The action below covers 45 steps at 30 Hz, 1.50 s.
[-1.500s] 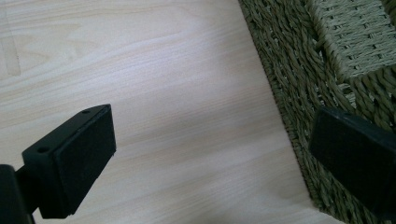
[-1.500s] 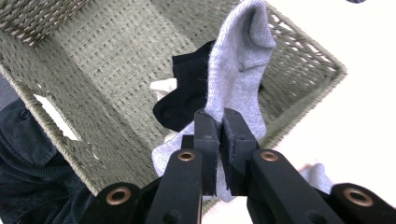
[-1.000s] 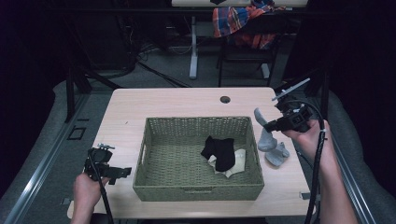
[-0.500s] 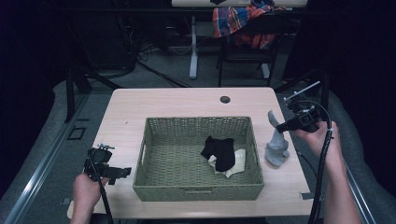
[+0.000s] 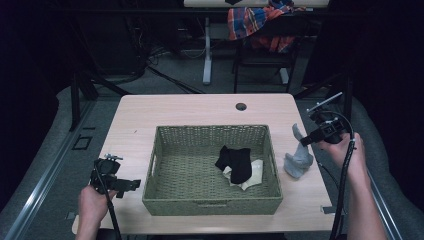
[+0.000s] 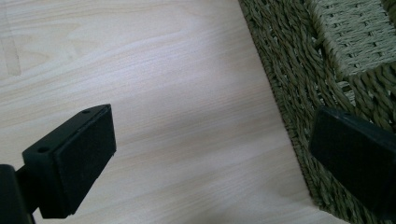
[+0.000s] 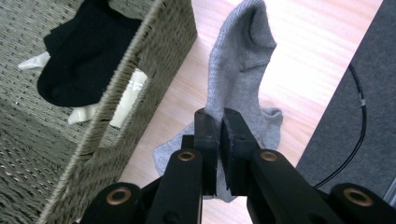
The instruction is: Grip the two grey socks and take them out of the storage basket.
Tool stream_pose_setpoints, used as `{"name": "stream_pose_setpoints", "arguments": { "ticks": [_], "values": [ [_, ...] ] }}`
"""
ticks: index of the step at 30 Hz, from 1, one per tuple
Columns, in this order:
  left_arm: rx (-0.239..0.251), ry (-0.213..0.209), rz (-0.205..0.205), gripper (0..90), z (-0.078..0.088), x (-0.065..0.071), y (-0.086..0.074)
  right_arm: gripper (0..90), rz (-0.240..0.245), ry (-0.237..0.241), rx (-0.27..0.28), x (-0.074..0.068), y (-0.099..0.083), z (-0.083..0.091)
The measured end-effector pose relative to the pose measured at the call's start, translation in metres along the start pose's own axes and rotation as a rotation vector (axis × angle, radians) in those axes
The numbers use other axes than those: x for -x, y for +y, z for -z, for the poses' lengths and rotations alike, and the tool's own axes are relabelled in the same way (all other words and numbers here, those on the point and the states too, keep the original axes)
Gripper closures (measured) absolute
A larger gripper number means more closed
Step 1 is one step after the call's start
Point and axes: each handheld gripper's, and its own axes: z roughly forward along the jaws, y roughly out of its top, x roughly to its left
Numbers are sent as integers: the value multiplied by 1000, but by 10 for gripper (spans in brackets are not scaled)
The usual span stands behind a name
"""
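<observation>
A green woven basket (image 5: 210, 202) stands in the middle of the wooden table (image 5: 180, 110). Inside it lie a black sock (image 5: 235, 161) and a white sock (image 5: 252, 172) beneath. My right gripper (image 5: 306, 141) is shut on a grey sock (image 5: 299, 159), lifting one end while the rest rests on the table right of the basket. In the right gripper view the grey sock (image 7: 238, 70) rises from between the jaws, beside the basket wall (image 7: 135, 79). My left gripper (image 5: 131, 185) hovers open by the basket's left side; its pads (image 6: 79, 158) are wide apart over bare wood.
A dark round hole (image 5: 241, 106) sits near the table's far edge. A black cable (image 7: 355, 116) trails on the grey floor at the right. A plaid cloth (image 5: 260, 20) hangs on a chair behind the table.
My right gripper has pulled the grey sock up and moved right and slightly nearer, so the sock now hangs stretched from the jaws. The left gripper has stayed put.
</observation>
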Motion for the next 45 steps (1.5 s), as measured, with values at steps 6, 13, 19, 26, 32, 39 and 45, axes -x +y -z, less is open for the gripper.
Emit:
{"name": "stream_pose_setpoints", "arguments": {
  "ticks": [6,13,19,26,32,39,45],
  "values": [
    [1,-1,2,10,0,0,0,857,-19,-9,-27,7,-2,-11],
    [1,0,0,9,0,0,0,858,-36,-17,-44,14,-4,-19],
    [1,-1,0,10,0,0,0,858,-59,-30,-73,21,-7,-38],
    [2,-3,2,10,0,0,0,857,-39,-33,-107,22,-6,-62],
    [-2,-3,-4,10,0,0,0,857,-40,-37,-120,24,-8,-83],
    [-2,-2,-3,10,-1,1,0,851,-47,-20,-154,28,-9,-105],
    [-1,0,-2,10,-1,0,0,804,-46,5,-175,29,-11,-121]
  ]
}}
